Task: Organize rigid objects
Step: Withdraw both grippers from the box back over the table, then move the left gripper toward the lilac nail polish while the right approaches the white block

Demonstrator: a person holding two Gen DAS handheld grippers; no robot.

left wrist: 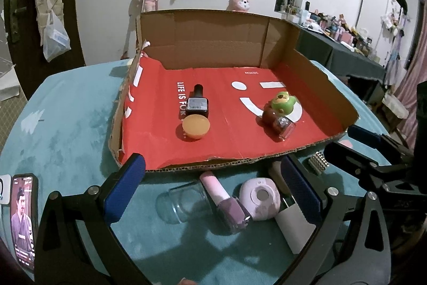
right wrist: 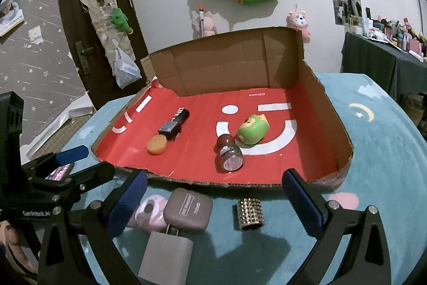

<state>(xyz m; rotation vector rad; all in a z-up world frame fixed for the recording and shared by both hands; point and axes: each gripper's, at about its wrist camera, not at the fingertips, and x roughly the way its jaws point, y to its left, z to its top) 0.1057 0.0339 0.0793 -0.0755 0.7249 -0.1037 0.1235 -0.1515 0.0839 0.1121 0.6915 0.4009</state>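
Note:
A cardboard tray with a red floor (left wrist: 160, 151) (right wrist: 344, 130) holds a black bottle (left wrist: 197, 104) (right wrist: 173, 126), an orange lid (left wrist: 195, 127) (right wrist: 157, 144), a green toy (left wrist: 283, 102) (right wrist: 253, 130) and a dark red bottle (left wrist: 279, 123) (right wrist: 229, 155). In front lie a clear jar (left wrist: 181, 202), a pink nail polish (left wrist: 225, 202), a small pink camera (left wrist: 260, 198) (right wrist: 149, 214), a mauve case (right wrist: 188, 209), a grey charger (right wrist: 165, 255) and a studded cylinder (right wrist: 249, 213) (left wrist: 317, 162). My left gripper (left wrist: 213, 191) is open above the jar and polish. My right gripper (right wrist: 216, 202) is open above the case and cylinder.
A phone (left wrist: 22, 221) with a lit screen lies at the left edge of the teal tablecloth (left wrist: 66, 111). A dark table crowded with small items (left wrist: 347, 44) stands at the right. A door (right wrist: 93, 31) and wall with hanging bags are behind.

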